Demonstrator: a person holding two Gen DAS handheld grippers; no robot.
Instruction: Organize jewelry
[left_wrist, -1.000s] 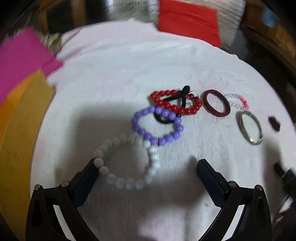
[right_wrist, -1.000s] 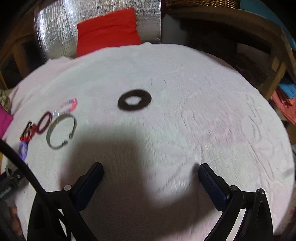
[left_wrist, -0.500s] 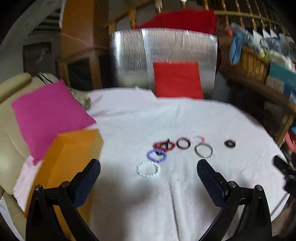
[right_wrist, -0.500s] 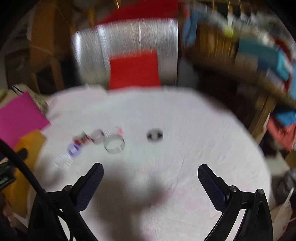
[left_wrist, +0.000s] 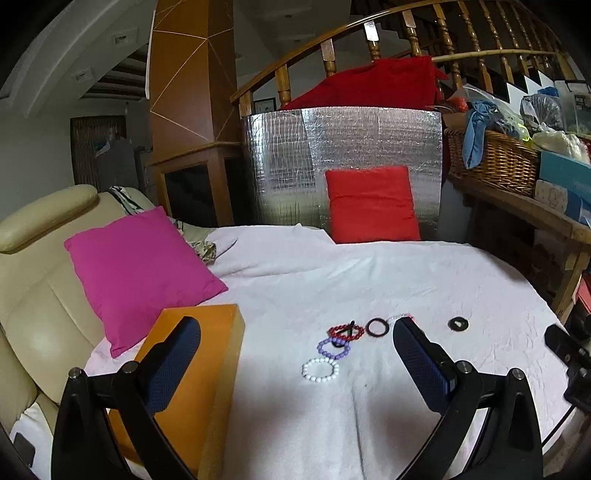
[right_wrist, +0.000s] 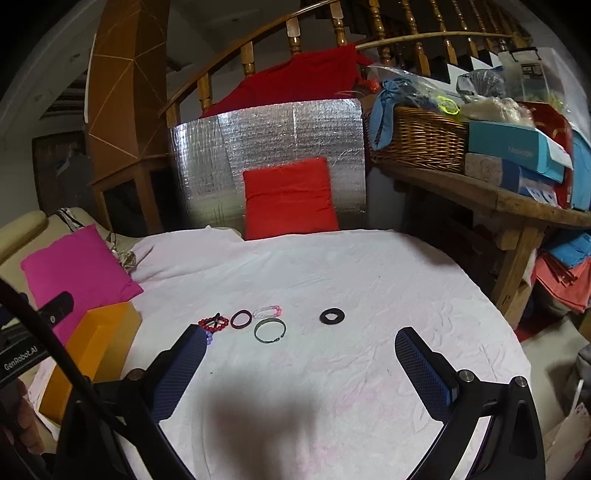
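Note:
Several pieces of jewelry lie on the white cloth (left_wrist: 369, 280): a white bead bracelet (left_wrist: 320, 369), a purple bead bracelet (left_wrist: 333, 347), a red bead bracelet (left_wrist: 346, 332) over a black band, a dark red ring (left_wrist: 377, 327) and a flat black ring (left_wrist: 458, 324). The right wrist view adds a green metal bangle (right_wrist: 270, 329), a clear pink bracelet (right_wrist: 266, 311) and the black ring (right_wrist: 332, 316). An orange box (left_wrist: 207, 354) stands at the left. My left gripper (left_wrist: 295, 363) and my right gripper (right_wrist: 301, 365) hover open and empty, well back from the jewelry.
A pink cushion (left_wrist: 140, 269) leans on a cream sofa (left_wrist: 33, 295) at the left. A red cushion (left_wrist: 373, 203) rests against a silver foil panel (left_wrist: 343, 162) behind the table. A wooden bench with a wicker basket (right_wrist: 421, 136) and boxes stands at the right.
Both grippers have pulled up and back from close over the cloth; the jewelry now looks small and far. The orange box has come into view. Nothing was picked up.

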